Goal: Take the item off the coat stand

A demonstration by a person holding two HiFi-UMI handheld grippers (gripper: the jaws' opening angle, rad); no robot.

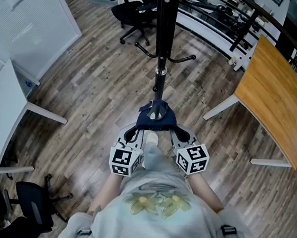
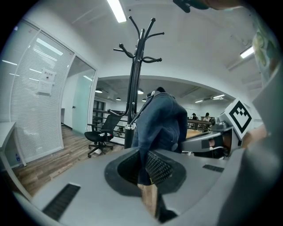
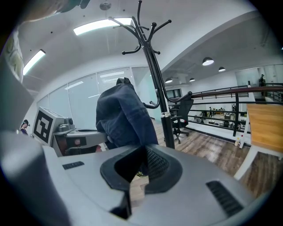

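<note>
A dark blue denim garment [image 1: 157,120] is bunched round the black coat stand [image 1: 163,32] low on its pole, directly ahead of me. My left gripper [image 1: 134,134] is shut on the garment's left side and my right gripper [image 1: 175,135] on its right side. In the left gripper view the cloth [image 2: 161,119] runs down into the shut left gripper [image 2: 148,170], with the stand [image 2: 132,79] just behind. In the right gripper view the cloth [image 3: 124,117] enters the right gripper [image 3: 142,165] beside the stand [image 3: 154,70]. Whether the garment still hangs on a hook is hidden.
A wooden table [image 1: 276,98] stands to the right and a white desk [image 1: 0,109] to the left. A black office chair [image 1: 136,13] is behind the stand, another chair [image 1: 31,209] at lower left. A black railing [image 1: 219,12] runs along the back.
</note>
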